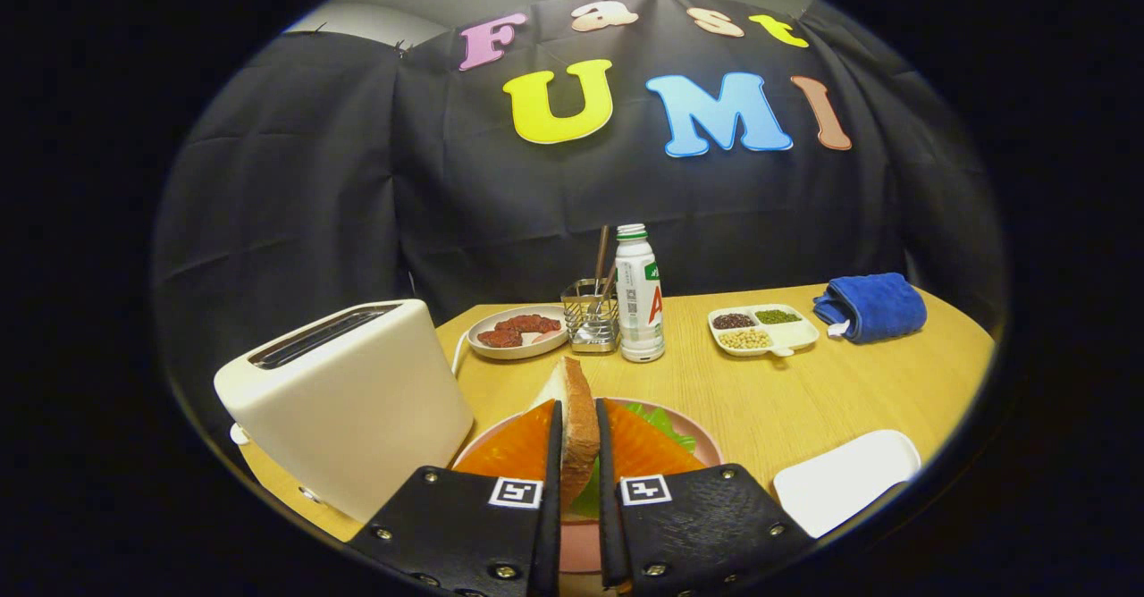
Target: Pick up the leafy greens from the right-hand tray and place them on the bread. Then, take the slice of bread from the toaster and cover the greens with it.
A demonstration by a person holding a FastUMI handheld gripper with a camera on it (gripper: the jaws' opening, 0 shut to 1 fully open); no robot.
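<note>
Claw (579, 454) gripping upright bread slice (579, 432) above leafy greens (663, 425) on pink plate (706, 447); toaster (344, 400) near table's left edge.

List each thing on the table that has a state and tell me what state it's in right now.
Tongs: shut on the slice of bread.
Tan slice of bread: held on edge above the pink plate.
Round pink plate: holds leafy greens.
Green leafy greens: on the plate, not yet covered.
Cream toaster: slots empty as far as visible.
White plastic bottle: upright, capped.
Blue towel: folded.
White tray: empty.
</note>
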